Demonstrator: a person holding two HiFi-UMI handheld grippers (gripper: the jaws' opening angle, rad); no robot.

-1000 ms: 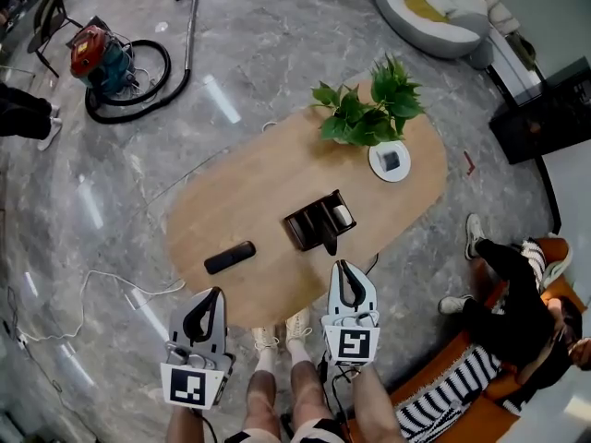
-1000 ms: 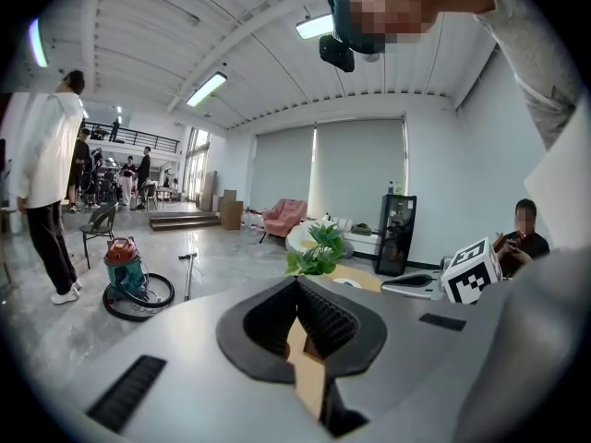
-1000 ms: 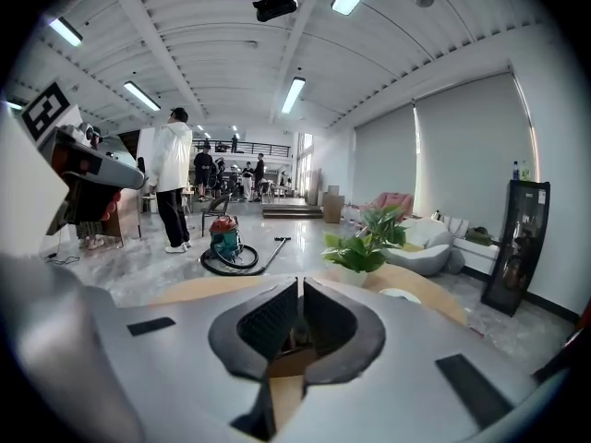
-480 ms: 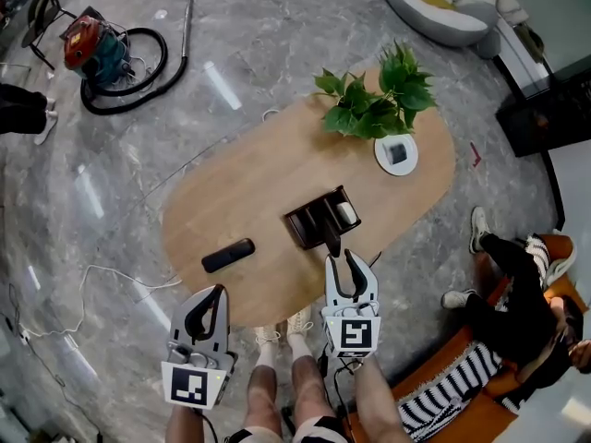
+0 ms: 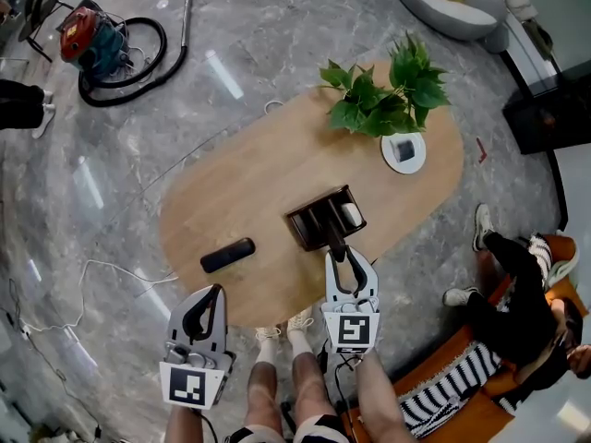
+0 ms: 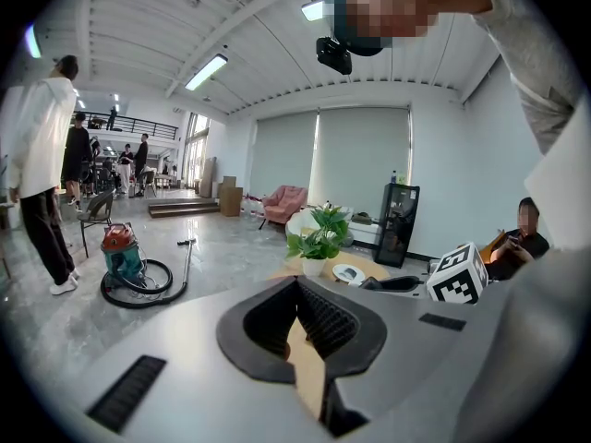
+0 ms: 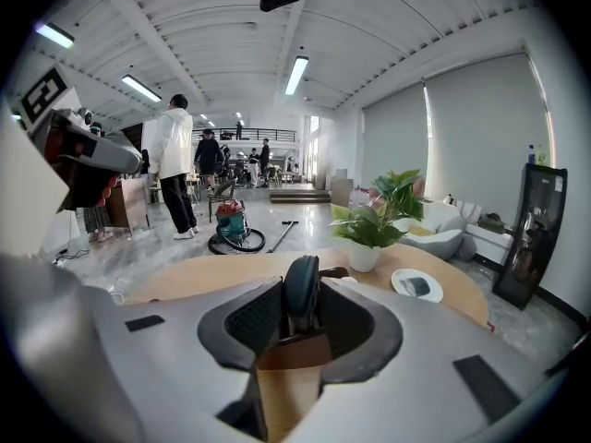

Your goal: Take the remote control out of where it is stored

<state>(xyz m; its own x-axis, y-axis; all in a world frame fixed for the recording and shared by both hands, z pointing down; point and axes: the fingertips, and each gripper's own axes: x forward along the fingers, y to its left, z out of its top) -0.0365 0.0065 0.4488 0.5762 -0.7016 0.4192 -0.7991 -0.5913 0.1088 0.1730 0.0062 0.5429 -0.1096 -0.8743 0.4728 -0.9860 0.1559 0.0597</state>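
Your right tongs are at the near edge of the oval wooden counter, in front of the dark brown holder. Their jaws have just been opening and now stand apart. The rounded dark end of the remote control stands upright between them. A narrow gap shows beside the left pad, so no grip is recorded. The remote control is in the holder, at the side nearest you. A small white item lies in the holder's right compartment.

Your left tongs hang off the counter's near edge, well apart from the holder. Their jaws are closed tip to tip with nothing between them.

A second black remote lies flat near the counter's near-left edge, untouched by either tool. A potted plant stands at the far right end of the counter. A white plate with a dark object on it sits just beside the plant. A vacuum cleaner sits on the floor beyond the counter's far left side.
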